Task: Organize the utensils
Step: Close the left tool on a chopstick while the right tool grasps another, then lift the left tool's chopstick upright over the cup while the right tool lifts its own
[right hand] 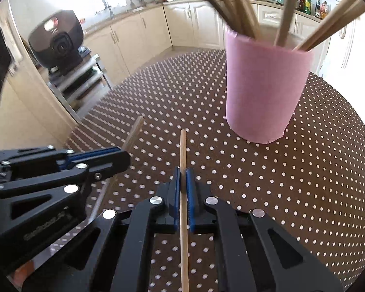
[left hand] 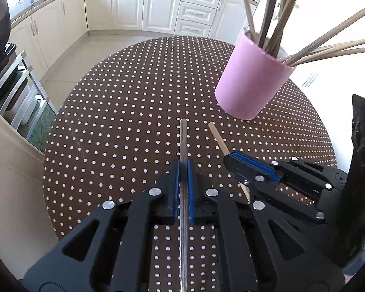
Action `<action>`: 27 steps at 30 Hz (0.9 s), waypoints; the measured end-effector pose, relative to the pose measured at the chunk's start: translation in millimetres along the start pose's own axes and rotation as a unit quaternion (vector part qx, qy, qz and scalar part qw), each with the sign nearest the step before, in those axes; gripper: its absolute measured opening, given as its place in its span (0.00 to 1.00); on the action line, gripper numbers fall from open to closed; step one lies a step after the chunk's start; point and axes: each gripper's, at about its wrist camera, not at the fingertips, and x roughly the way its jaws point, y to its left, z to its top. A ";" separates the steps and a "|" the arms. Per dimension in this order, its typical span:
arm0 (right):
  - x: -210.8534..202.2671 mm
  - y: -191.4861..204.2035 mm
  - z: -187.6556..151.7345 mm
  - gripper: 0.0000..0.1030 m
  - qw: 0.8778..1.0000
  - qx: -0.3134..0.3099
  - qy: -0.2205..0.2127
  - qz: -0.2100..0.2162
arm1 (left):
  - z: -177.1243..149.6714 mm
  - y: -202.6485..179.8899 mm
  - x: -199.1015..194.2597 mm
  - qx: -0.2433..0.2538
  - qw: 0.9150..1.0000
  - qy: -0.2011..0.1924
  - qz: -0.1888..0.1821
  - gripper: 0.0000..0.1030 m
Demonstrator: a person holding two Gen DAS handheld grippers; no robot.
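Observation:
My left gripper [left hand: 183, 164] is shut on a grey-brown chopstick [left hand: 183, 141] that points forward above the table. My right gripper [right hand: 182, 171] is shut on a light wooden chopstick [right hand: 183, 148], also pointing forward. Each gripper shows in the other's view: the right gripper [left hand: 227, 157] to the right, the left gripper [right hand: 126, 150] to the left, each with its stick [left hand: 217, 137] [right hand: 133, 133]. A pink cup [left hand: 250, 80] [right hand: 265, 87] holding several chopsticks [left hand: 328, 51] [right hand: 245, 4] stands on the table ahead, right of both grippers.
The round table has a brown cloth with white dots [left hand: 124, 112] [right hand: 304, 170]. White kitchen cabinets [left hand: 143, 7] line the far wall. A black appliance [right hand: 57, 42] sits on a metal shelf [right hand: 85, 73] left of the table.

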 end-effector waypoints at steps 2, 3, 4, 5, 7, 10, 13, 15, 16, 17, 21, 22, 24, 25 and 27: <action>-10.1 -0.6 -0.6 0.04 1.000 0.008 -0.013 0.010 | -1.5 -2.9 -9.0 0.000 1.000 -0.009 -0.001 0.06; -17.2 -1.2 -0.7 0.04 1.000 0.012 -0.023 0.017 | -1.3 -4.2 -12.5 0.001 1.000 -0.013 -0.002 0.06; -24.0 -2.5 -0.7 0.04 0.999 0.018 -0.030 0.027 | -1.6 -4.8 -17.7 0.002 1.000 -0.019 -0.005 0.06; -29.7 -3.9 -1.7 0.04 0.998 0.024 -0.036 0.035 | -2.0 -6.5 -20.3 0.002 1.000 -0.023 -0.007 0.06; -42.6 -4.4 -2.4 0.04 0.997 0.033 -0.054 0.048 | -3.5 -10.1 -33.2 0.006 0.999 -0.038 -0.013 0.06; -66.4 -2.5 -5.1 0.04 0.994 0.034 -0.085 0.062 | -4.2 -18.3 -54.1 0.011 0.998 -0.059 -0.022 0.06; -88.4 -2.9 -10.7 0.04 0.990 0.034 -0.109 0.079 | -5.5 -27.8 -75.4 0.017 0.996 -0.083 -0.032 0.06; -102.8 -5.4 -14.9 0.04 0.988 0.035 -0.125 0.088 | -7.0 -34.6 -86.5 0.023 0.994 -0.097 -0.037 0.06; -108.8 -5.0 -17.3 0.04 0.987 0.034 -0.130 0.090 | -7.9 -38.1 -93.2 0.027 0.993 -0.104 -0.039 0.06; -115.2 -5.2 -19.1 0.04 0.986 0.033 -0.136 0.091 | -8.9 -41.2 -100.0 0.030 0.992 -0.113 -0.039 0.06; -134.3 -3.3 -24.1 0.04 0.982 0.030 -0.161 0.091 | -14.6 -52.2 -123.6 0.043 0.987 -0.148 -0.037 0.06; -137.4 -2.9 -23.5 0.04 0.982 0.028 -0.166 0.090 | -16.1 -56.2 -130.3 0.048 0.985 -0.161 -0.035 0.06; -146.8 -3.6 -22.1 0.04 0.980 0.023 -0.179 0.087 | -16.2 -57.6 -140.5 0.055 0.982 -0.177 -0.036 0.06; -153.9 -3.3 -23.7 0.04 0.978 0.019 -0.190 0.082 | -16.5 -61.1 -145.4 0.059 0.980 -0.185 -0.039 0.06; -161.1 -3.7 -22.2 0.04 0.976 0.011 -0.203 0.074 | -17.5 -66.4 -153.4 0.064 0.977 -0.199 -0.043 0.06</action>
